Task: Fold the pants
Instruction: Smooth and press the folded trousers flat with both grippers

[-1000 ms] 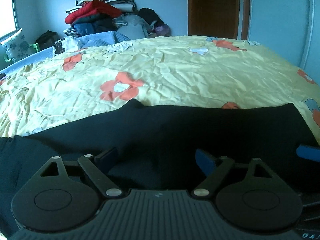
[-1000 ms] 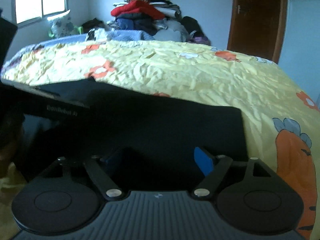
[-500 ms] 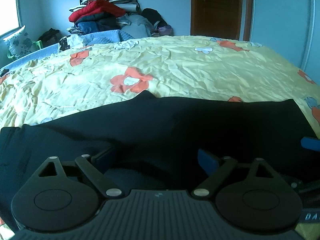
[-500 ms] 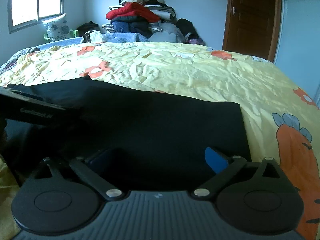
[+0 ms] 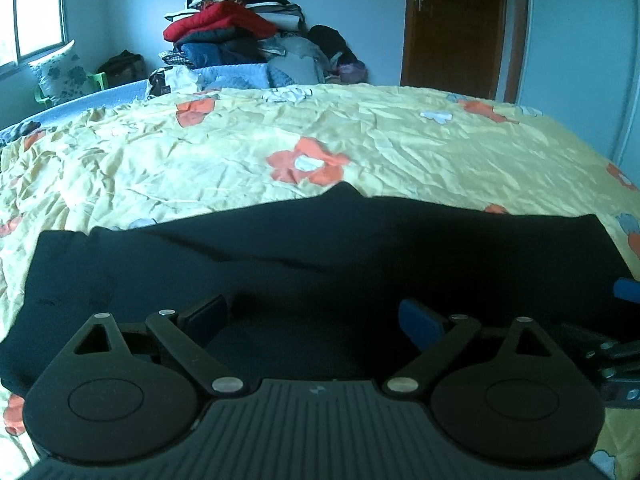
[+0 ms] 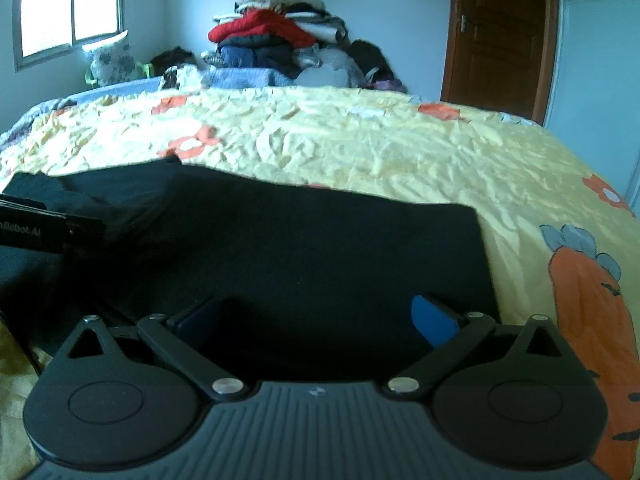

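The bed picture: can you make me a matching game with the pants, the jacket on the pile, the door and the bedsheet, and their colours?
Things:
1. pants
2. jacket
3. door
4. bedsheet

Colours:
A. brown
B. yellow with orange flowers
C. black
D. red

Pairs: 1-C, 2-D, 3-A, 4-B

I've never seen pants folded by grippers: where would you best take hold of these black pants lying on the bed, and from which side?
Probably at the black pants' near edge, by the right end corner, coming in low from the near side. The cloth lies flat on the yellow sheet, so only an edge gives the open right gripper something to pinch.
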